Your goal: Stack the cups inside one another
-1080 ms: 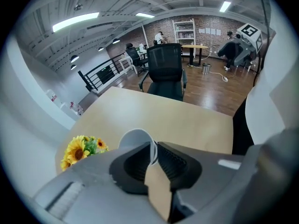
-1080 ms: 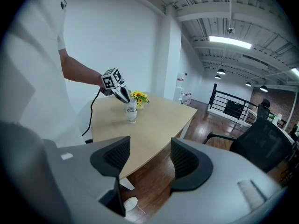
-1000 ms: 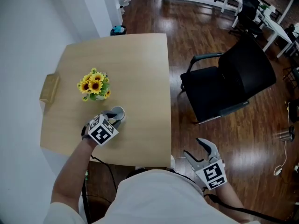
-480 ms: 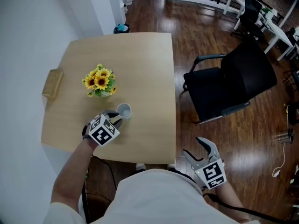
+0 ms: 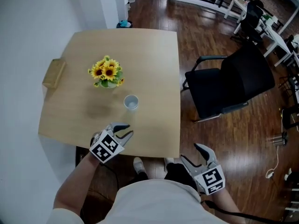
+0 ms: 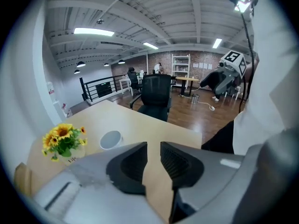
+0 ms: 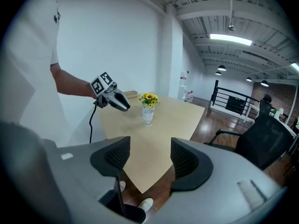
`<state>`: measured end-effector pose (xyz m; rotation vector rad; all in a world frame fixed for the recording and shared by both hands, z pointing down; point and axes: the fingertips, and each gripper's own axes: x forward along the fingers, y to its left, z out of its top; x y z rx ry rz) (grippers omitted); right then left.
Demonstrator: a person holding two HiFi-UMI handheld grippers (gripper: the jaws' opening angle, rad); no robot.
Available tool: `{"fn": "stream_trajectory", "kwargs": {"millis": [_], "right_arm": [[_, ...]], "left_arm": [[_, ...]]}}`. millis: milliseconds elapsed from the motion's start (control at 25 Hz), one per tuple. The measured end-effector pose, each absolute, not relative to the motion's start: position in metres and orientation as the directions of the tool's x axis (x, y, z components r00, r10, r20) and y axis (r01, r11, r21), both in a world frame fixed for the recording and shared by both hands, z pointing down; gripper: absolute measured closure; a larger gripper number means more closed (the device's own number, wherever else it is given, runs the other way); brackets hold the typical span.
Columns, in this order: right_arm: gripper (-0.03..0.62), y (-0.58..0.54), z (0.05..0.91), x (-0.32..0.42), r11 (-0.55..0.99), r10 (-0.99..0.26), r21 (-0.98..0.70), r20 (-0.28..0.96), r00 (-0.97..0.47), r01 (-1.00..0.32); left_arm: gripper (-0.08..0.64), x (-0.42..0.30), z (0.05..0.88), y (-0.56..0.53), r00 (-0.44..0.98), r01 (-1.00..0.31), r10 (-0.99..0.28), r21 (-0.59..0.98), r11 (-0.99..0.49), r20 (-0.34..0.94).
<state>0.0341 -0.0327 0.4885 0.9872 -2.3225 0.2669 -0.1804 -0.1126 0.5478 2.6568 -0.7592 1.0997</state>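
One pale cup (image 5: 131, 101) stands upright, mouth up, towards the middle of the worktop (image 5: 154, 69), near the pot of sunflowers (image 5: 107, 73) and on the side of it facing the near edge. It is the only cup in sight. Whether others are already nested inside it cannot be told from here, so the stacking may well be finished.

The left gripper (image 5: 127, 130) hangs over the near edge of the worktop, apart from the cup. Its fingers have just been closing and now leave only a narrow slot, with nothing in it but bare worktop behind. The right gripper (image 5: 190, 152) is off the near right corner, above the floor, its fingers spread wide and empty. A wooden block (image 5: 53, 73) lies at the left edge, and a black chair (image 5: 233, 83) stands beyond the right edge.

The cup looks thin-walled and translucent, probably light plastic. It should weigh almost nothing, slide or tip at a nudge, and buckle under a hard squeeze. The safest hold is likely on the wall just under the rim, where it is stiffest, or with one finger inside the mouth and one outside, closing gently. The sunflowers stand close enough that an approach from the near edge or the right seems best
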Motion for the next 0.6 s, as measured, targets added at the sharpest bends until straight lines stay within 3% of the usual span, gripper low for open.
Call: {"fn": "stream_trajectory", "kwargs": {"millis": [200, 600], "right_arm": [[0.311, -0.017, 0.491, 0.027, 0.742, -0.57, 0.062, 0.583, -0.58, -0.667], [0.311, 0.035, 0.468, 0.097, 0.867, -0.473, 0.121, 0.508, -0.72, -0.483]], "left_arm": [[0.463, -0.157, 0.561, -0.038, 0.652, -0.545, -0.393, 0.04, -0.838, 0.648], [0.469, -0.081, 0.512, 0.081, 0.554, -0.786, -0.647, 0.073, -0.614, 0.523]]}}
